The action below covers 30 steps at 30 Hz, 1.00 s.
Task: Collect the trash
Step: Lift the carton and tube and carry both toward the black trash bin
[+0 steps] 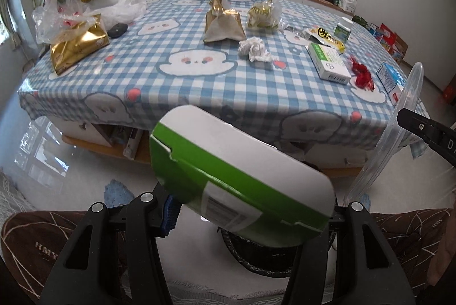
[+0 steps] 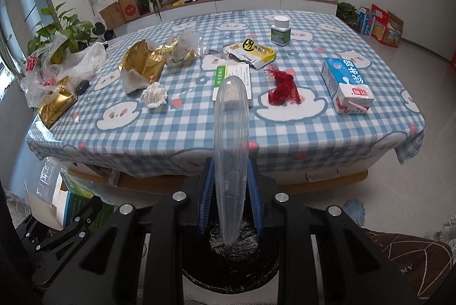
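Below both hands stands a black-lined bin. The left gripper clamps a green-and-white box over it; the right gripper pinches a clear plastic lid. Beyond, the checked surface holds a milk carton, red wrapper and crumpled tissue.

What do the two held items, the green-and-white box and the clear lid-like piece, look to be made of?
Green-and-white box: likely thin printed cardboard, slightly glossy; folded flap seams and a barcode label show. Clear piece: seemingly thin moulded plastic, transparent; the tablecloth shows through it.
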### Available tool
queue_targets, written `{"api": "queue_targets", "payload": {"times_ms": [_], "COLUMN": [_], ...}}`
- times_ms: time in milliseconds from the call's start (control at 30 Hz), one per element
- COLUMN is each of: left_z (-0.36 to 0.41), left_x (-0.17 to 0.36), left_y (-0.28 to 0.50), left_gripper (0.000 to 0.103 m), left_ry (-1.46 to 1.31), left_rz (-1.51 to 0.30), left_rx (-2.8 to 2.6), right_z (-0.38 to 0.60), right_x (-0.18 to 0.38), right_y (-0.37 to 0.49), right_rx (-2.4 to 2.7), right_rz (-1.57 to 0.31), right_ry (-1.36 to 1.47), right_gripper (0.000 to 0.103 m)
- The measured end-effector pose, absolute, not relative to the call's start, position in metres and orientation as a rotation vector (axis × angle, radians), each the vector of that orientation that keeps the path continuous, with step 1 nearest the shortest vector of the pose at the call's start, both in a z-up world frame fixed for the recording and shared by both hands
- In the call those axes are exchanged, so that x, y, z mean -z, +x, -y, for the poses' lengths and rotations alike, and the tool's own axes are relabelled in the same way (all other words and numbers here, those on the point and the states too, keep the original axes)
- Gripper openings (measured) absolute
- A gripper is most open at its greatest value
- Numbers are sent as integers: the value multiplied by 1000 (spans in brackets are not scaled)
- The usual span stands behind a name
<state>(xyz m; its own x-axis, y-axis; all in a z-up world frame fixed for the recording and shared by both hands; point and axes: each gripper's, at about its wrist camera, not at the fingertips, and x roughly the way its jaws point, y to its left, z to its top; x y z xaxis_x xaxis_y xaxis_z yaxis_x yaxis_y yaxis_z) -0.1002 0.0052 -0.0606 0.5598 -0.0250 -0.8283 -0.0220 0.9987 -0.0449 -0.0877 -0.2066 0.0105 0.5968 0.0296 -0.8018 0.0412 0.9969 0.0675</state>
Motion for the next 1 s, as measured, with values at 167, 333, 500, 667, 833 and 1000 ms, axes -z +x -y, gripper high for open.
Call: {"api": "queue_targets", "payload": {"times_ms": [167, 333, 500, 667, 833, 1000], "left_z": [-6, -8, -8, -11, -14, -14], "left_x": [93, 123, 146, 161, 178, 192], "left_y": [-101, -100, -99, -96, -91, -84], "left_gripper": [53, 53, 53, 53, 53, 53], "left_ry": [-49, -45, -27, -46, -60, -47], "left_rz": [-1010, -1037, -1047, -1063, -1087, -1108], "left_rx": [-20, -44, -65, -77, -77, -79], "right_z": [201, 195, 189, 185, 185, 189], "right_x": [18, 46, 73, 95, 117, 139], "right_y": [-92, -92, -90, -86, -82, -79], "right_rx": [3, -2, -10, -11, -10, -2], "right_rz": [-958, -983, -1009, -1033, -1069, -1098], "right_ry": [68, 47, 35, 29, 31, 38], "right_gripper": [22, 22, 22, 22, 22, 22]}}
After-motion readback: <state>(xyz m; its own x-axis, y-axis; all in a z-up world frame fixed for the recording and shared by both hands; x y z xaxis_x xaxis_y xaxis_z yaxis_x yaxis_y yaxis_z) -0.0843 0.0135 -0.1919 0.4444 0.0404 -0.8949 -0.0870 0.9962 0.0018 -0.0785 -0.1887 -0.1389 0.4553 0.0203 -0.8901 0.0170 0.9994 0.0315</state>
